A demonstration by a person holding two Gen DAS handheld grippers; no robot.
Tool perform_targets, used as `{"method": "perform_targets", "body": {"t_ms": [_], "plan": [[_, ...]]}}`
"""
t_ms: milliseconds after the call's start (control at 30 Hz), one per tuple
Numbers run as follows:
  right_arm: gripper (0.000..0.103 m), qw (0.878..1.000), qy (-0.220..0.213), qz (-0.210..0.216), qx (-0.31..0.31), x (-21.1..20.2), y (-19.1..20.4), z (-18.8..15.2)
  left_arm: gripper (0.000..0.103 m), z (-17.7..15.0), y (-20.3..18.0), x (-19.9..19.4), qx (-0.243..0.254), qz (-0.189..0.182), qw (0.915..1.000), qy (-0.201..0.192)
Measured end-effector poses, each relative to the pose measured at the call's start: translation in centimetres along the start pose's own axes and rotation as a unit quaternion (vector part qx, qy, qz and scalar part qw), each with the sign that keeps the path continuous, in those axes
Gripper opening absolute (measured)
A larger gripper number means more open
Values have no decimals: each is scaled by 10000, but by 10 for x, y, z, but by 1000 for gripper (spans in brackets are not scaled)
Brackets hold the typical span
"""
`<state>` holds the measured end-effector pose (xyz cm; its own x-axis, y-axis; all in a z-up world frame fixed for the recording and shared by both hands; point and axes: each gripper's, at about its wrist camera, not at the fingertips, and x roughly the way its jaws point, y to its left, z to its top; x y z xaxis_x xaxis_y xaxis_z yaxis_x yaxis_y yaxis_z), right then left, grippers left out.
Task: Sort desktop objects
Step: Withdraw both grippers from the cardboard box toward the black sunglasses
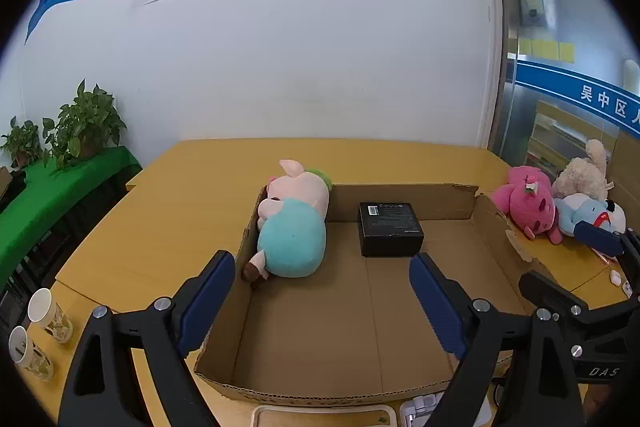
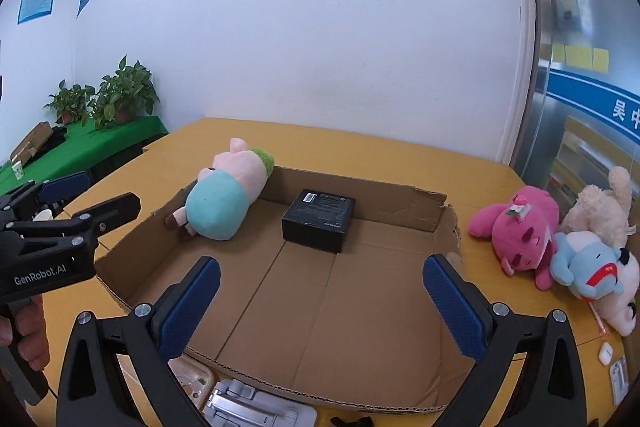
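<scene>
Both tools hover empty above the near part of the shallow brown cardboard tray (image 2: pixel 400 205), which serves here as the landmark. The left tool (image 1: pixel 322 301) has its blue-padded fingers spread wide with nothing between them; the right tool (image 2: pixel 322 303) is equally spread and empty.

Inside the tray, a pink pig plush in a teal shirt (image 2: pixel 224 199) lies against the far-left wall, and a small black rectangular box (image 2: pixel 320 219) sits near the far wall. Still outside, just beyond the tray's right wall on the yellow tabletop (image 2: pixel 360 147), lie a magenta plush bear (image 2: pixel 516 231), a pale blue plush (image 2: pixel 584 263) and a cream plush (image 2: pixel 600 207), touching one another.

The step in hand looks like a pause between placements. The next move probably calls for the right tool to swing over the right wall and close on the magenta bear, the nearest of the pile.
</scene>
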<state>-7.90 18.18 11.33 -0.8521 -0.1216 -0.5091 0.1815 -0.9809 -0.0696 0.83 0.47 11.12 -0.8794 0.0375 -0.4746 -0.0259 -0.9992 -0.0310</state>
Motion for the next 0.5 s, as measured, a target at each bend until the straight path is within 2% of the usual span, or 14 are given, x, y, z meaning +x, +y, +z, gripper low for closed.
{"method": "perform_targets", "body": {"t_ms": [267, 500], "plan": [[103, 9997, 230, 96, 32, 15, 1, -6, 90, -7, 1, 14, -100, -78, 9994, 312], [103, 9987, 448, 100, 221, 20, -2, -17, 90, -13, -3, 15, -64, -272, 9990, 339]]}}
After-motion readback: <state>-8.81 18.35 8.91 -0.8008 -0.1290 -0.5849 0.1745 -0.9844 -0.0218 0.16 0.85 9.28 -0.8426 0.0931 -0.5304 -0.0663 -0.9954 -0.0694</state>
